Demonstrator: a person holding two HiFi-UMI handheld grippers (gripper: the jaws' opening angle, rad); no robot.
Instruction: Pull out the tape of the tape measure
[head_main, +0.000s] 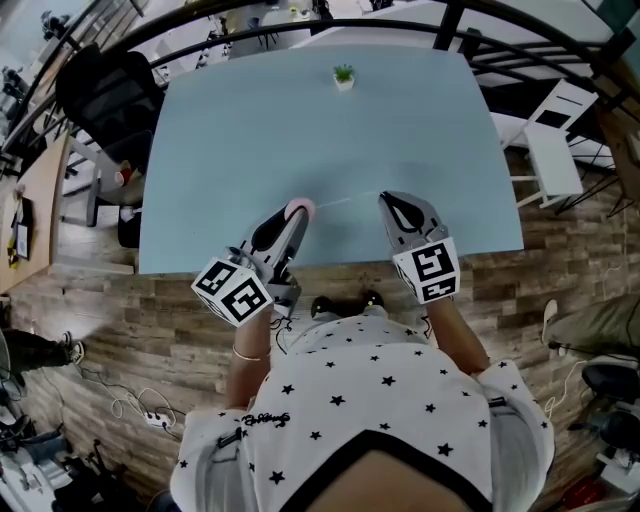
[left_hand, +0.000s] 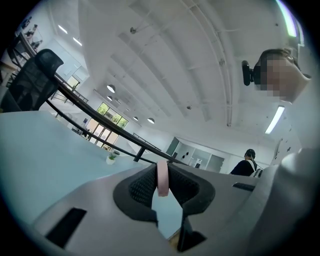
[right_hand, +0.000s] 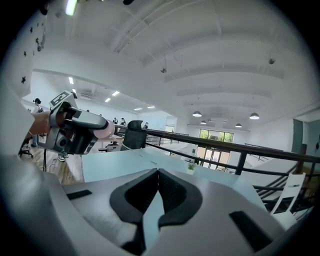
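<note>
Left gripper (head_main: 295, 216) tight on tape measure (left_hand: 162, 178) — right gripper (head_main: 385, 199) closed

The table (head_main: 250, 130) was pale blue. The tape measure (head_main: 301, 208) was pink, its tape (head_main: 345, 200) a thin whitish line. The left gripper (head_main: 296, 214) and right gripper (head_main: 386, 200) were grey with black pads (left_hand: 142, 189); their cubes bore black-and-white squares. The shirt (head_main: 370, 400) was white with black stars. The floor (head_main: 130, 330) showed brown wood planks, the plant (head_main: 344, 72) was green, and the chair (head_main: 110, 95) black.

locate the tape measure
In the head view the tape measure is clamped in the left gripper, above the table near edge, left of the right gripper.
</note>
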